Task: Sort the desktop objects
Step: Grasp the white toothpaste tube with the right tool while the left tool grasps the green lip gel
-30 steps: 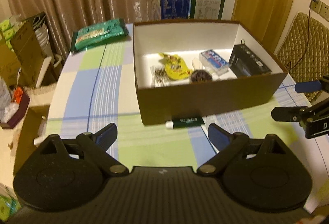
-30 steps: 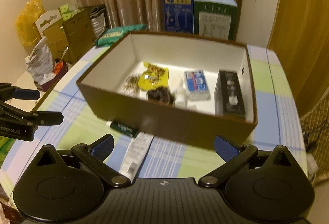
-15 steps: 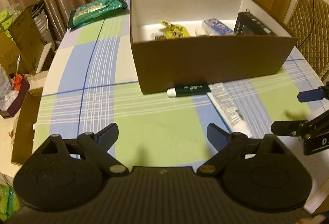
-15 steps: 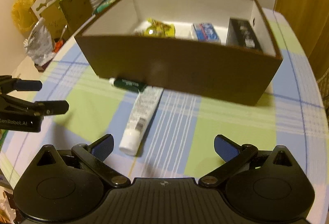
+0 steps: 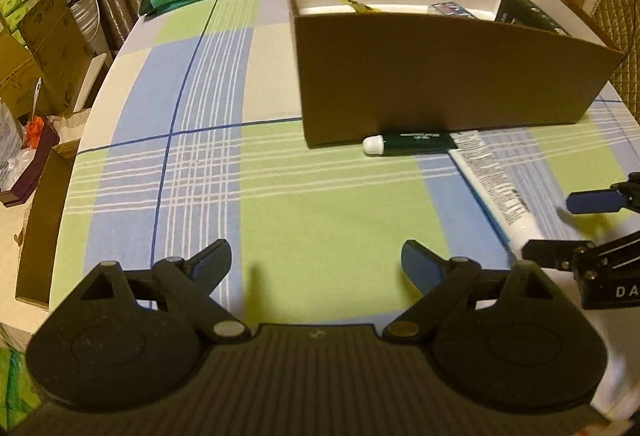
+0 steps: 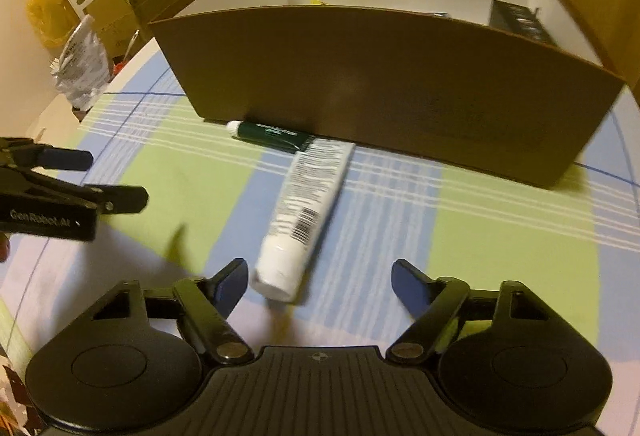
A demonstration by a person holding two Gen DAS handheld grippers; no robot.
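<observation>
Matt cardboard box (image 6: 400, 83), glossy plastic tube (image 6: 304, 211), woven cloth (image 5: 320, 220).

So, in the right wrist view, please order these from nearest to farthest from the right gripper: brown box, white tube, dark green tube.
From the right gripper, whose jaws are closing with nothing between them yet:
1. White tube, just ahead, cap end nearest.
2. Dark green tube, beyond it, against the box.
3. Brown box, behind both.

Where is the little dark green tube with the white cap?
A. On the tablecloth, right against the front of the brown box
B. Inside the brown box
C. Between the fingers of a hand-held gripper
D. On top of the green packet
A: the dark green tube lies on the checked tablecloth along the front wall of the brown box, one end by the white tube.
</observation>
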